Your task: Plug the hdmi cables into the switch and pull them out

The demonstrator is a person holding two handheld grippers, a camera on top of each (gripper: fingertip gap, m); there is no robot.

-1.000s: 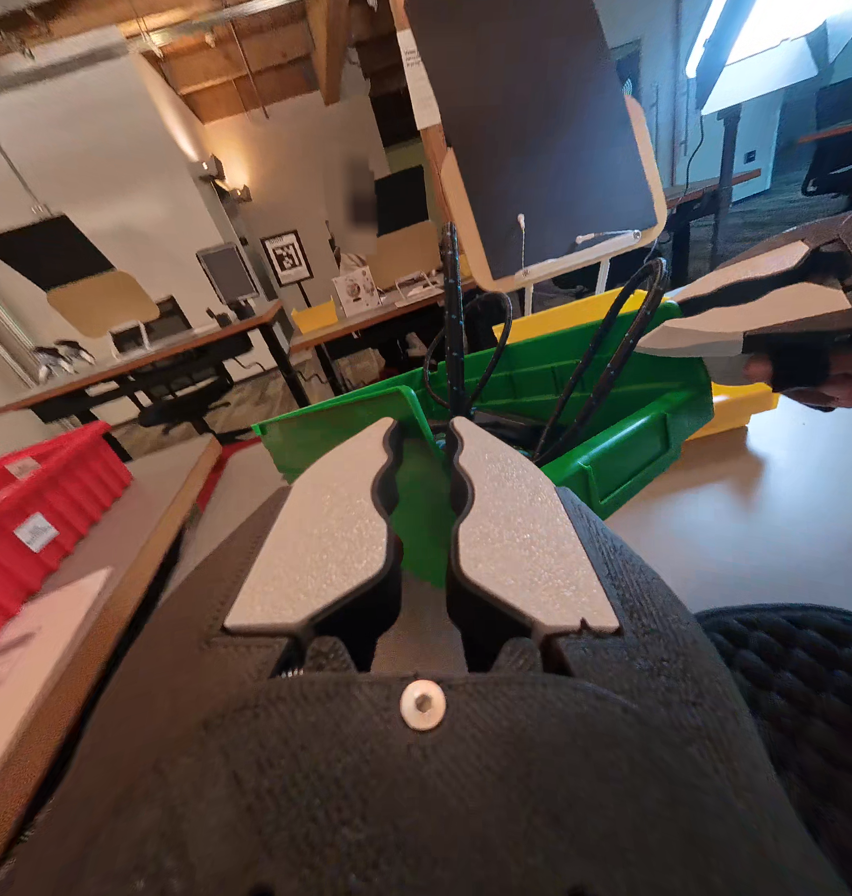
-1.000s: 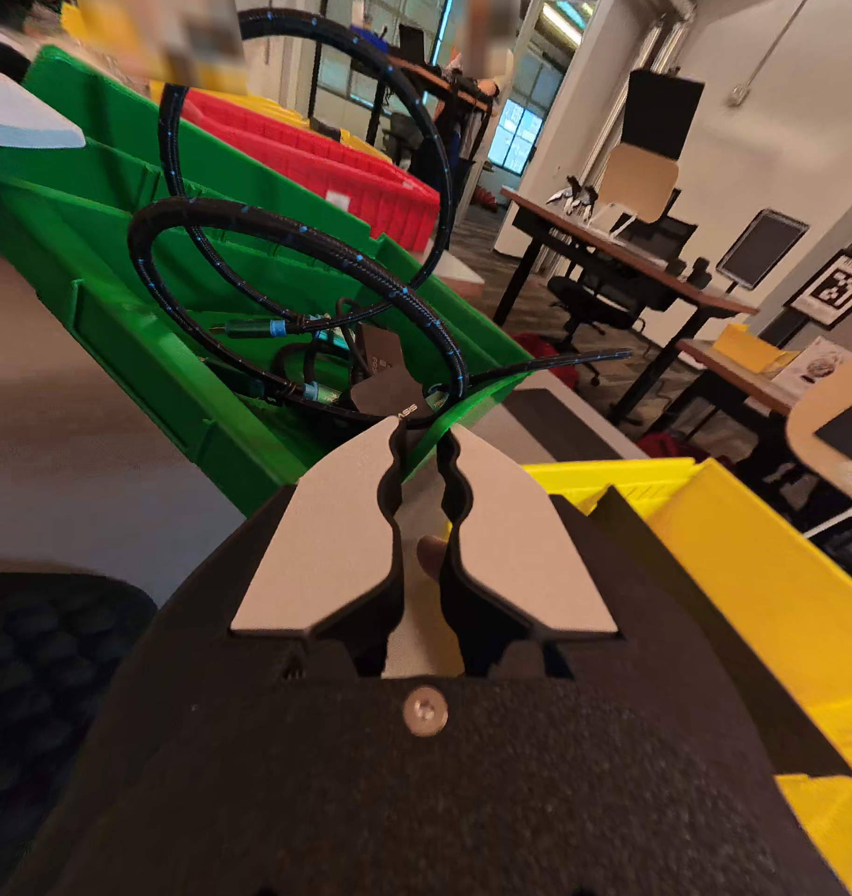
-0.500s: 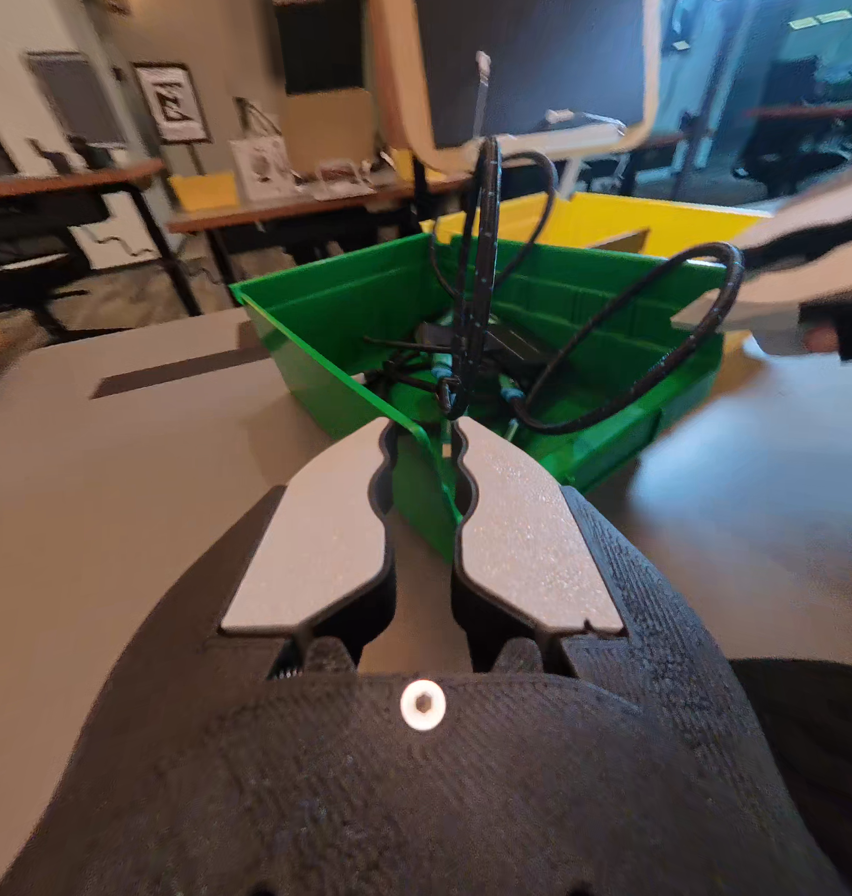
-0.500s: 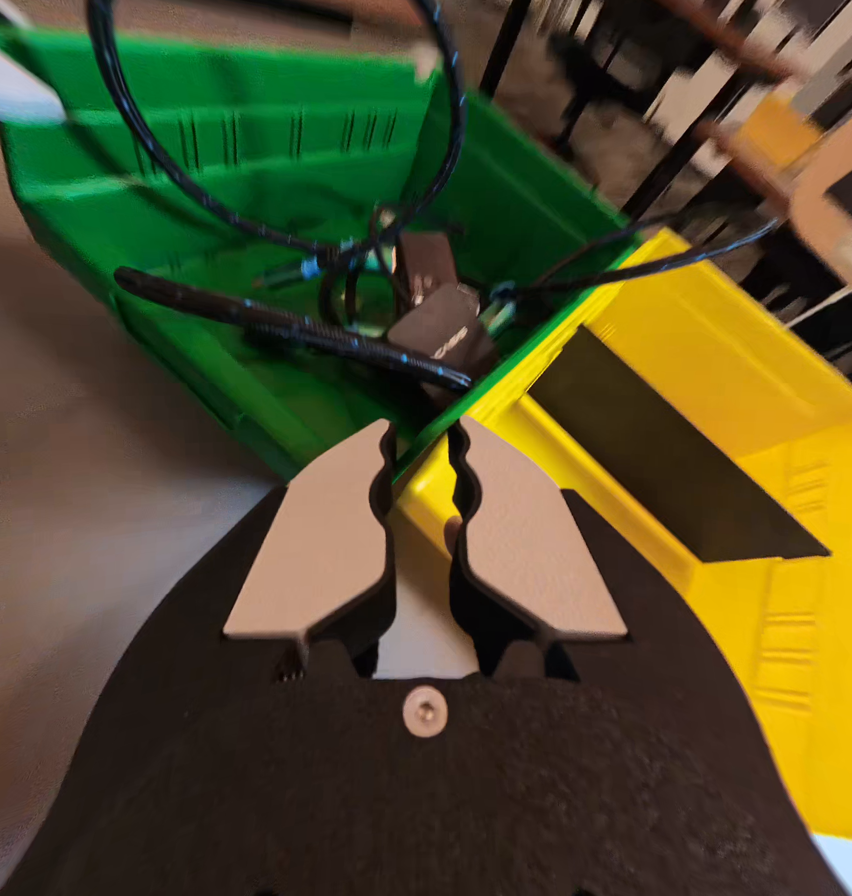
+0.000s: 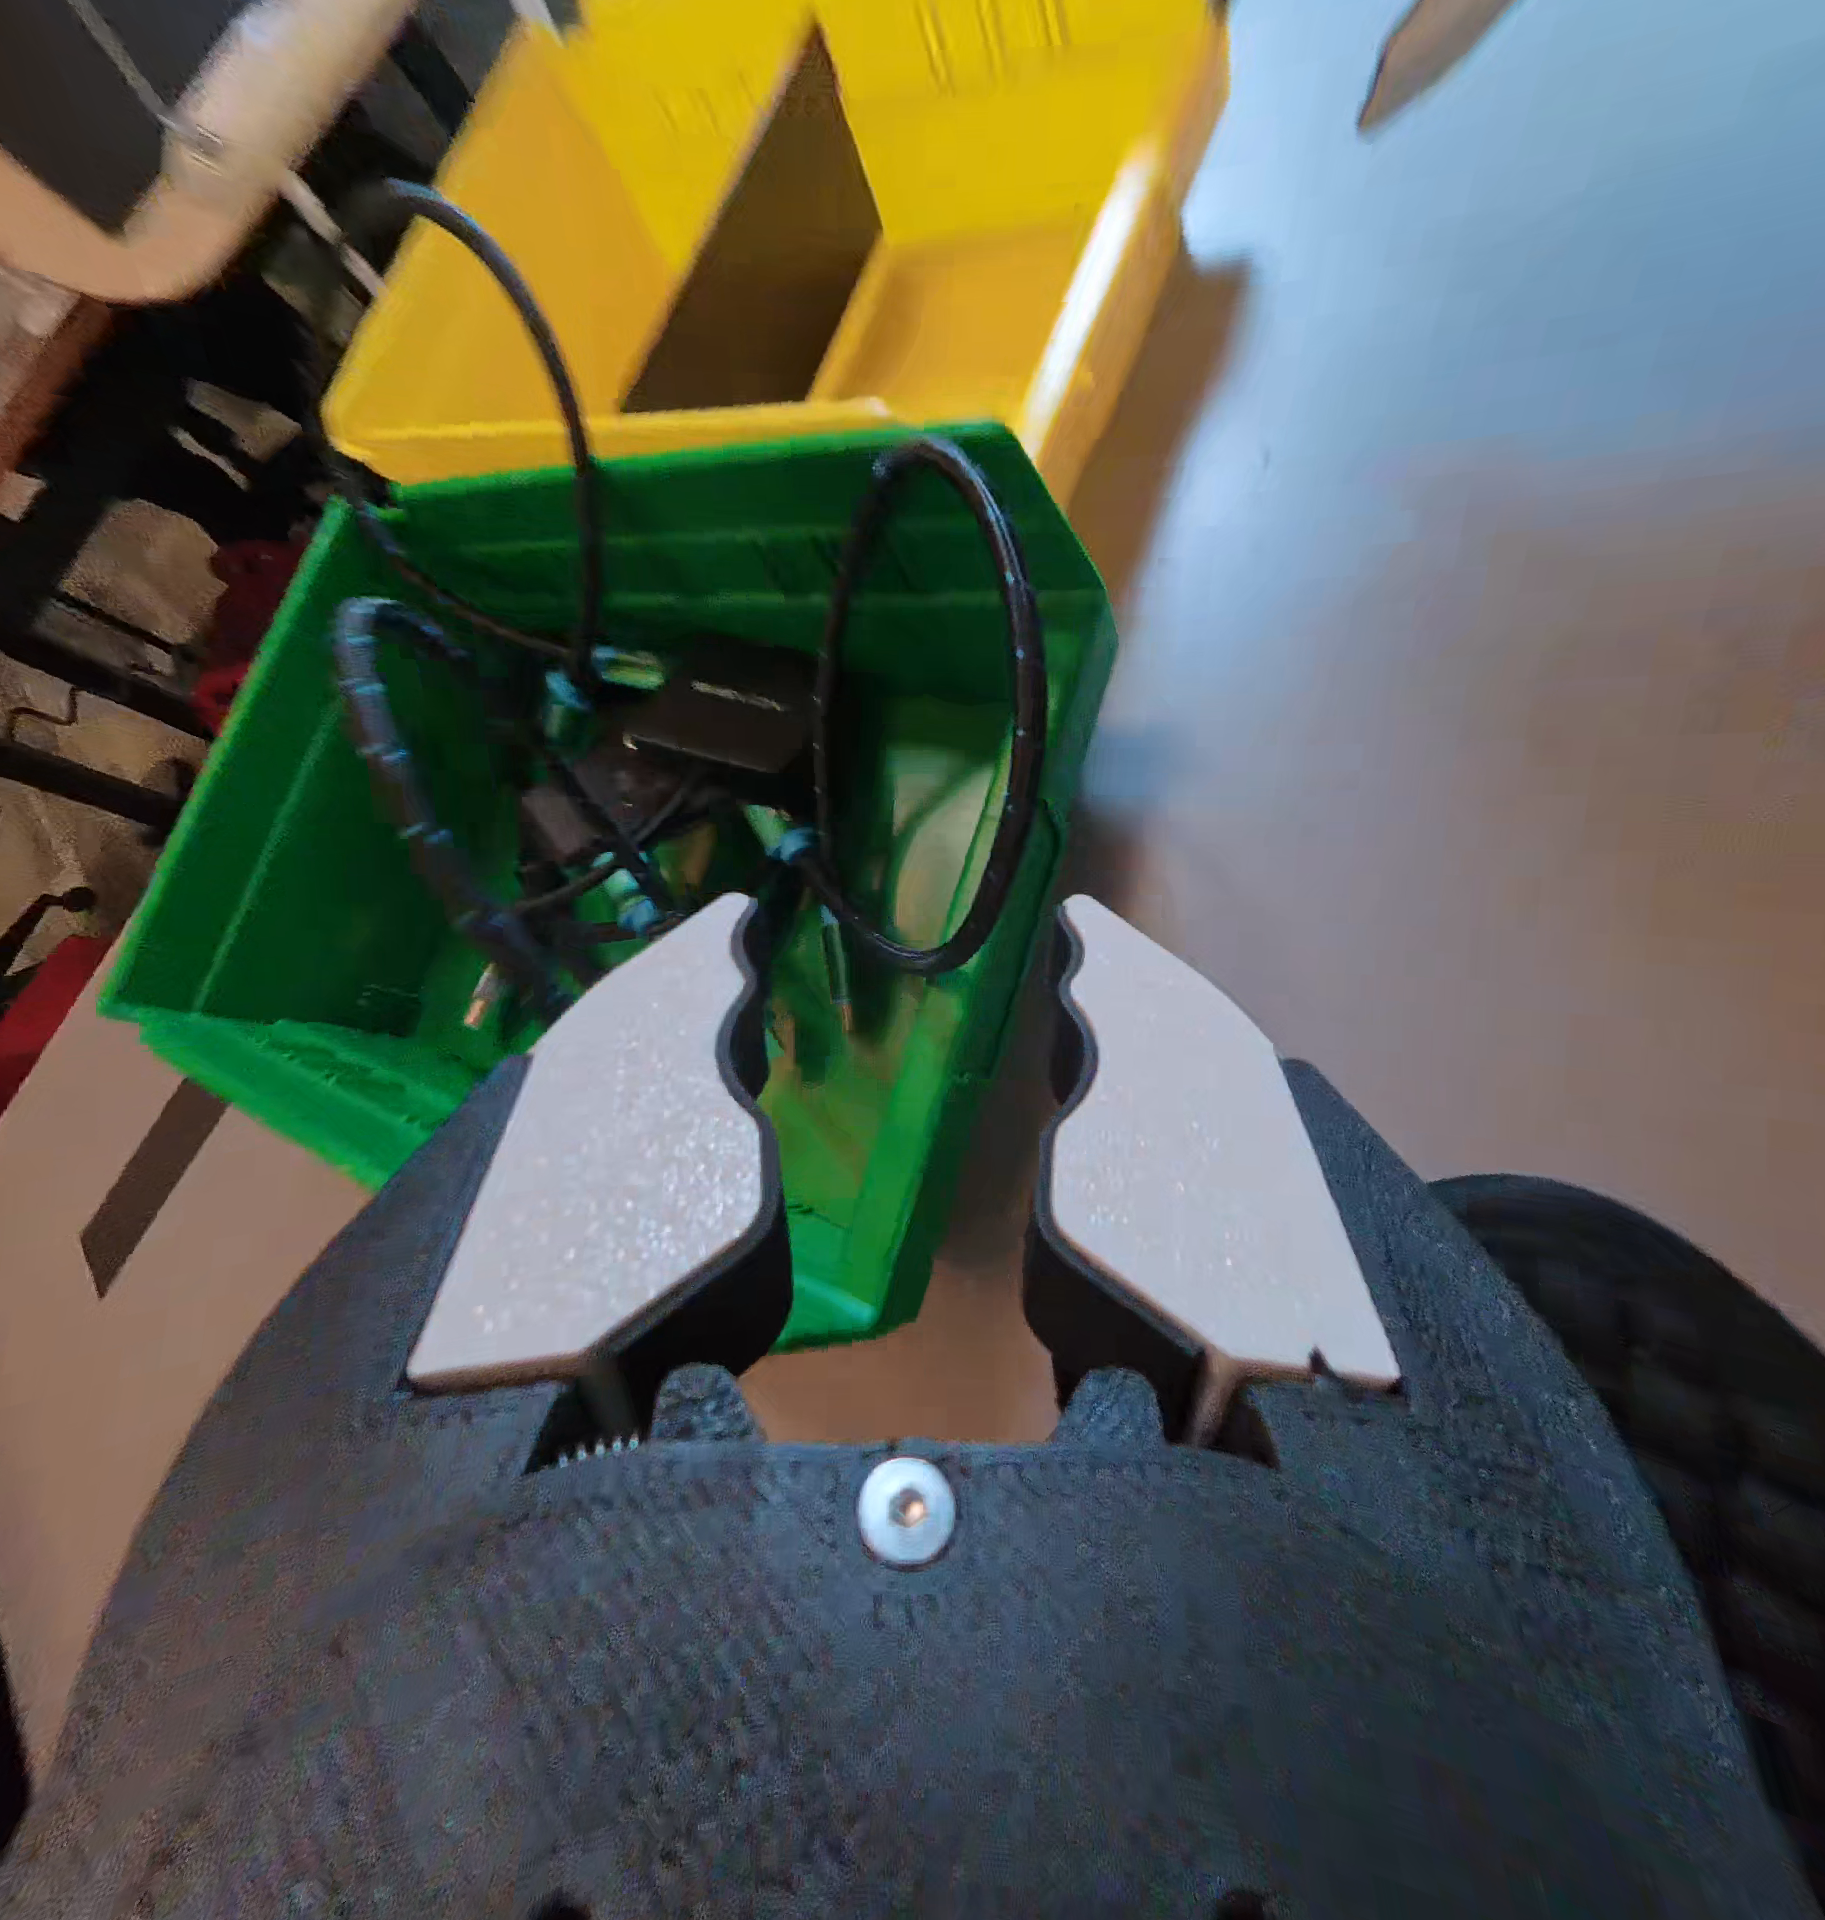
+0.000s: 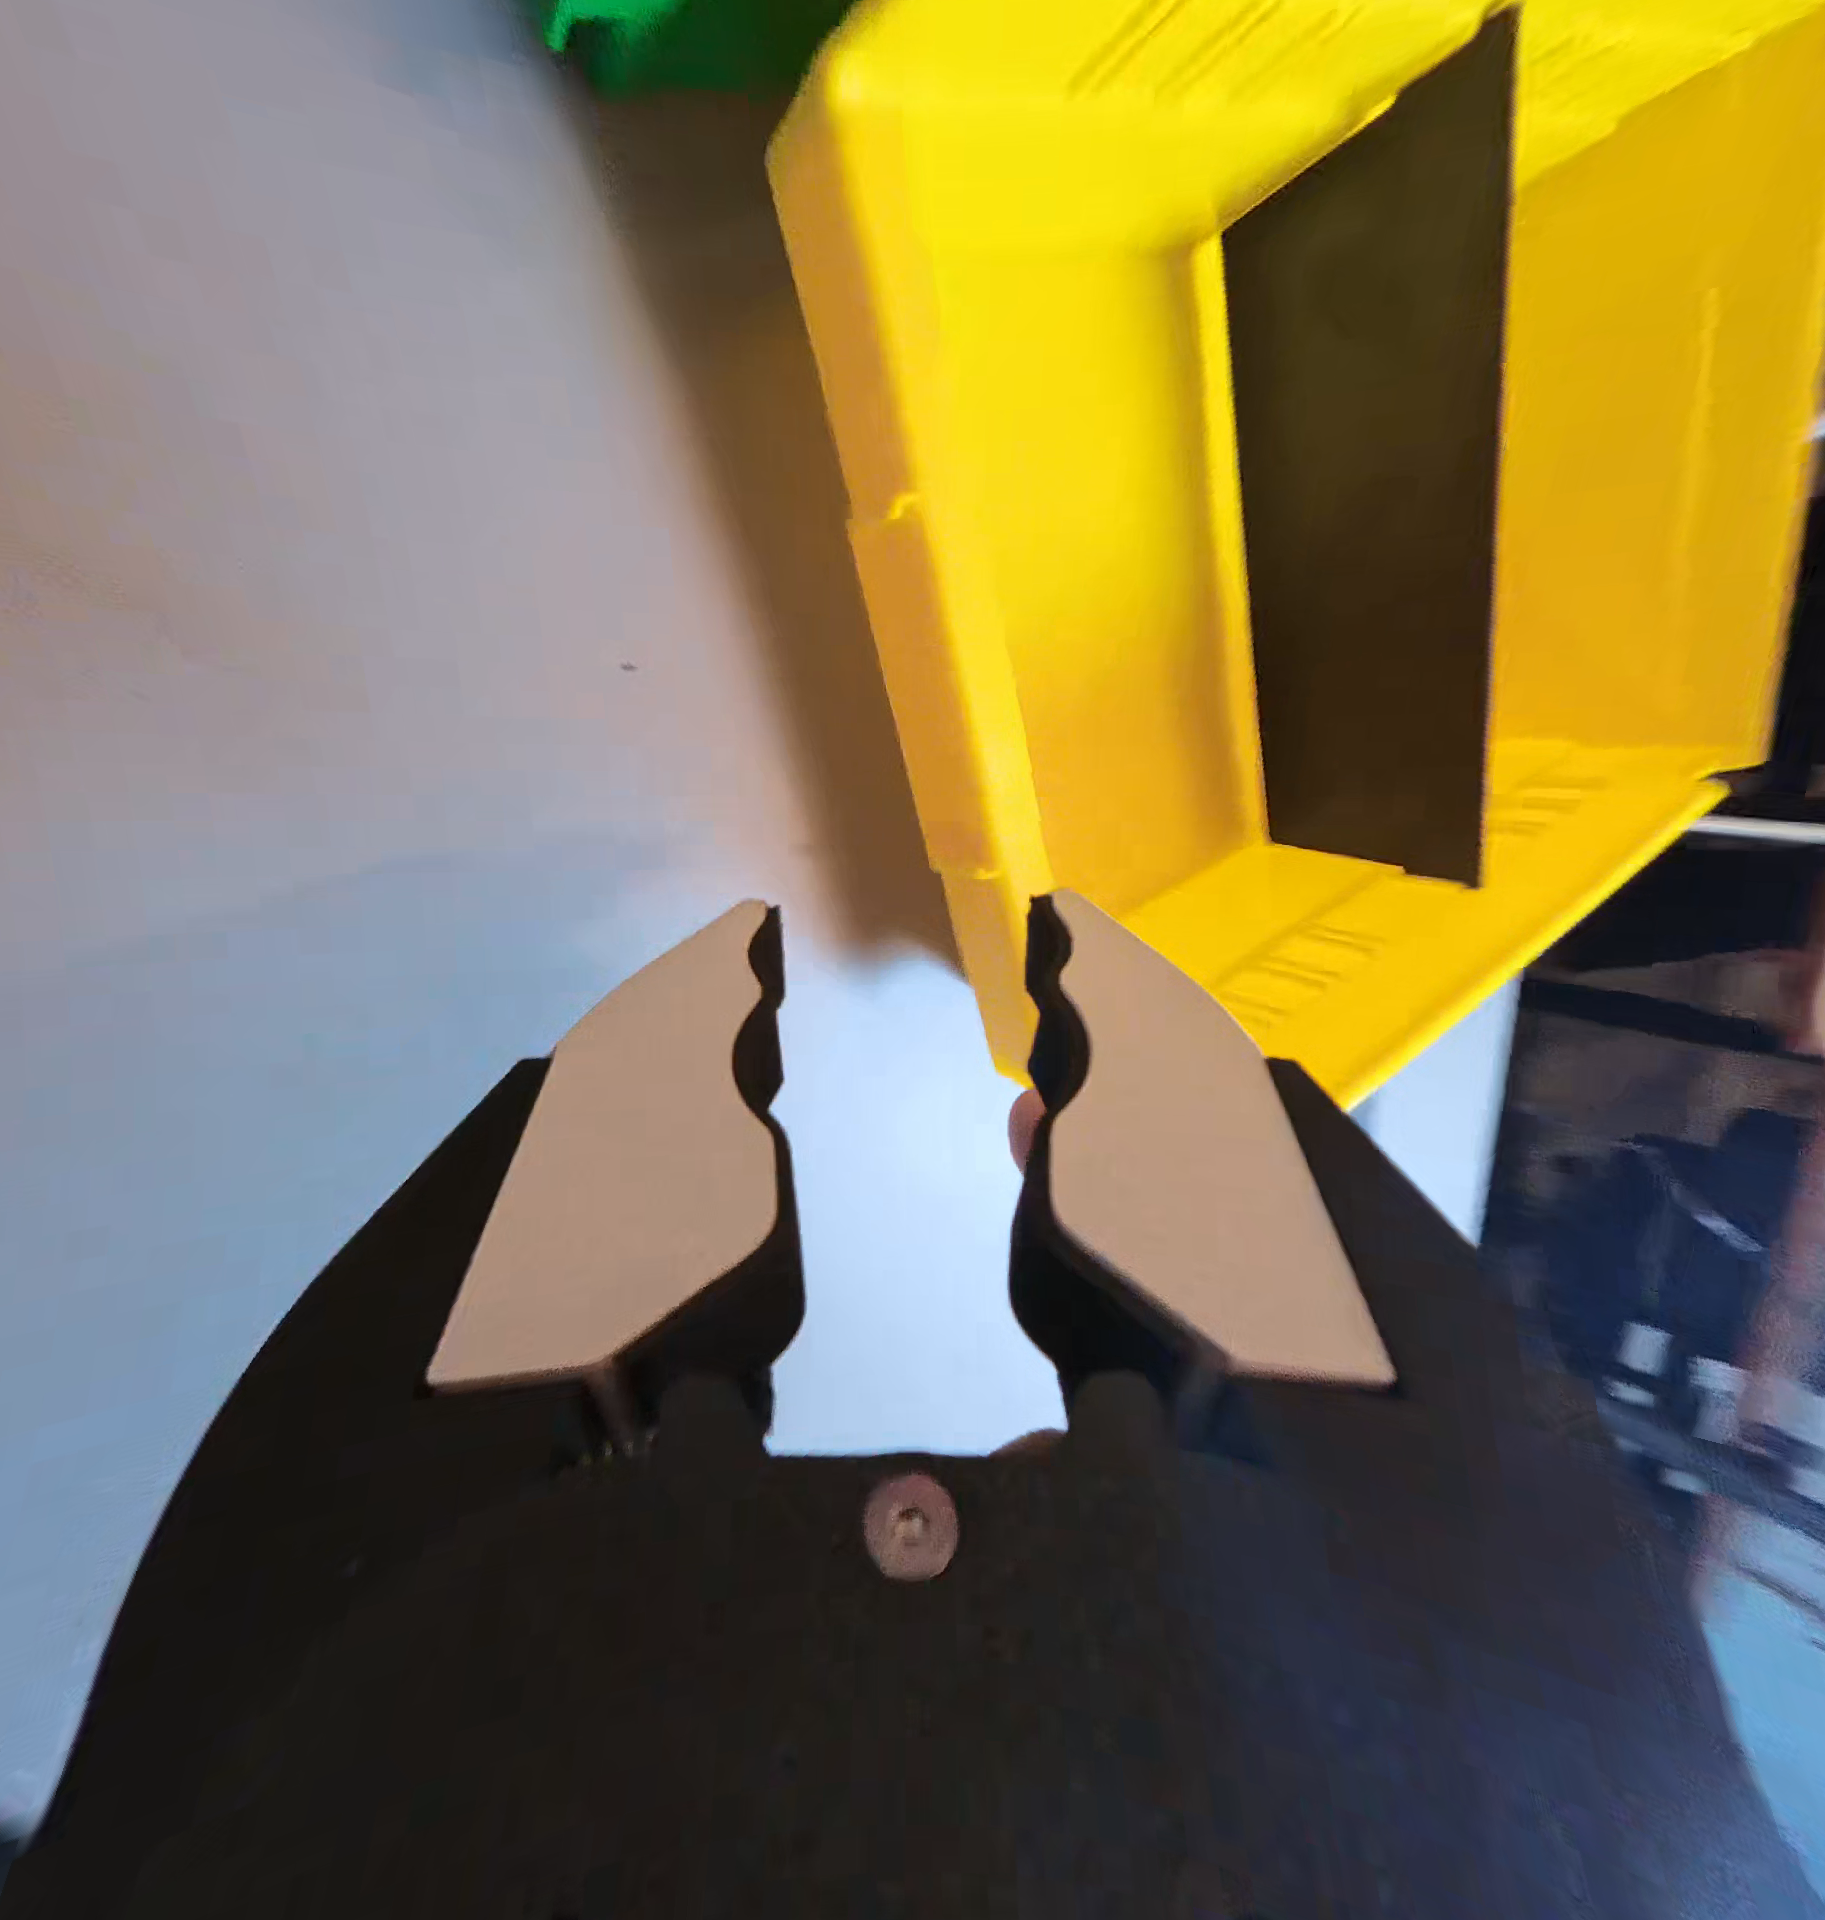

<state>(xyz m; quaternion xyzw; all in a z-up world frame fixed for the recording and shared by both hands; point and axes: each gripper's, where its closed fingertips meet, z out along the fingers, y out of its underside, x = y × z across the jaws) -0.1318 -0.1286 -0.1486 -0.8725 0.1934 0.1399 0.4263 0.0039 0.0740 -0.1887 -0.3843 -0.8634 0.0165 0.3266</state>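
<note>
The tangled black braided HDMI cables (image 5: 1001,727) and the small black switch box (image 5: 726,717) are lying inside the green plastic bin (image 5: 264,883) on the pale worktop (image 5: 1510,727), untouched. The left gripper (image 5: 903,935), half a second ago nearly closed, is now hovering over the bin's near corner with jaws spread apart and empty. The right gripper (image 6: 903,920) is likewise holding its jaws apart now, having swung away to the yellow plastic bin (image 6: 991,416).

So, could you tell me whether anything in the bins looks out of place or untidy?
The black cables are tangled around the switch in the green bin, with loops rising above its rim. The yellow bin looks tidy.
</note>
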